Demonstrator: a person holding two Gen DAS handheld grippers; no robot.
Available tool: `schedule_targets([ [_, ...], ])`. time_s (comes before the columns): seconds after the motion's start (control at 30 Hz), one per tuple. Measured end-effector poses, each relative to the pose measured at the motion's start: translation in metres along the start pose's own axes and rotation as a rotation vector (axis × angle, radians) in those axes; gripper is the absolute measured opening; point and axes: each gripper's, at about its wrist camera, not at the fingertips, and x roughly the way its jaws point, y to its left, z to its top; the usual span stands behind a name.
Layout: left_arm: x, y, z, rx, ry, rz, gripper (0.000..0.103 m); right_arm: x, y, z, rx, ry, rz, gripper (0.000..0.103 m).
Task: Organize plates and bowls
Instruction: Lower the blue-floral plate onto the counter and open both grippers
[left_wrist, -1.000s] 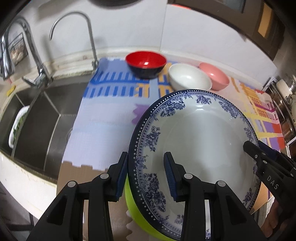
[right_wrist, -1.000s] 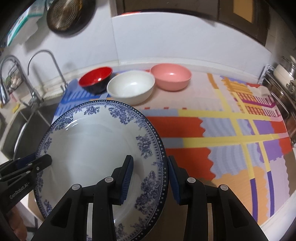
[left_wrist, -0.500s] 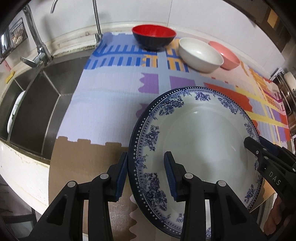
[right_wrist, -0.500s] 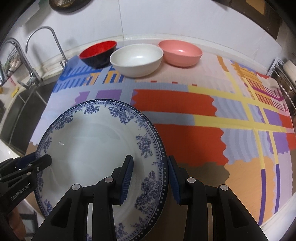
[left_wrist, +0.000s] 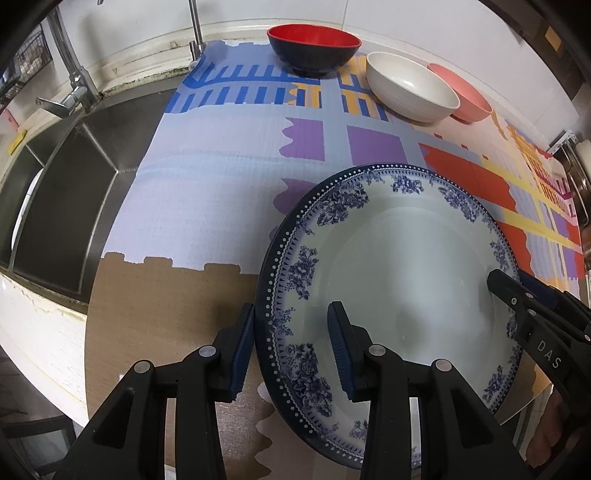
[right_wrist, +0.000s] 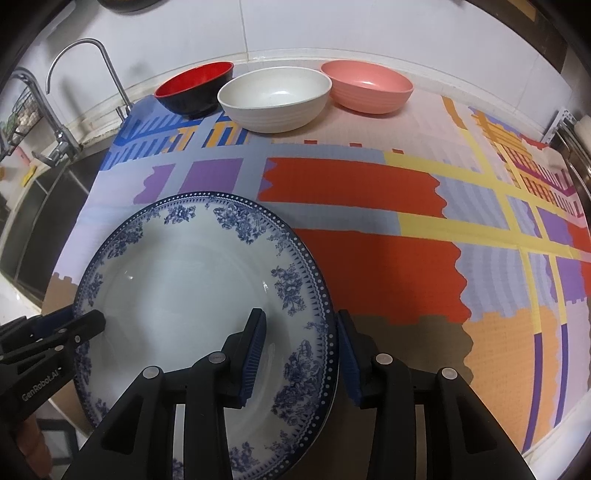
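Both grippers clamp the plate (left_wrist: 399, 258) by opposite rims: the left gripper (left_wrist: 291, 347) on its left edge, the right gripper (right_wrist: 301, 345) on its right edge. The plate is over the near part of the mat (right_wrist: 369, 192), not yet set down, I judge. Three bowls (right_wrist: 275, 98) already stand in a row at the far edge. Printing on the grippers reads "DAS" and "GenRobot.AI".
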Motion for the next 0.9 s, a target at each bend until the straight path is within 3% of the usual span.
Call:
schedule_targets([
  [0.17, 0.002, -0.001, -0.002, 0.008, 0.007, -0.001, 0.040, 0.003, 0.001, -0.001, -0.012, 0.017, 0.003, 0.042],
  [0.27, 0.003, -0.003, -0.002, 0.013, 0.005, -0.006, 0.044, 0.007, 0.000, -0.002, -0.008, 0.035, 0.027, 0.049],
  [0.43, 0.002, -0.003, 0.000, 0.011, -0.007, -0.022, 0.059, -0.002, 0.002, 0.001, -0.017, -0.018, 0.025, 0.059],
  [0.7, -0.012, -0.007, 0.006, 0.021, -0.056, -0.007, 0.072, -0.018, 0.000, 0.009, -0.022, -0.074, 0.029, 0.059],
  [0.9, -0.027, -0.014, 0.015, 0.043, -0.106, -0.005, 0.076, -0.029, -0.005, 0.018, -0.011, -0.117, 0.044, 0.059],
])
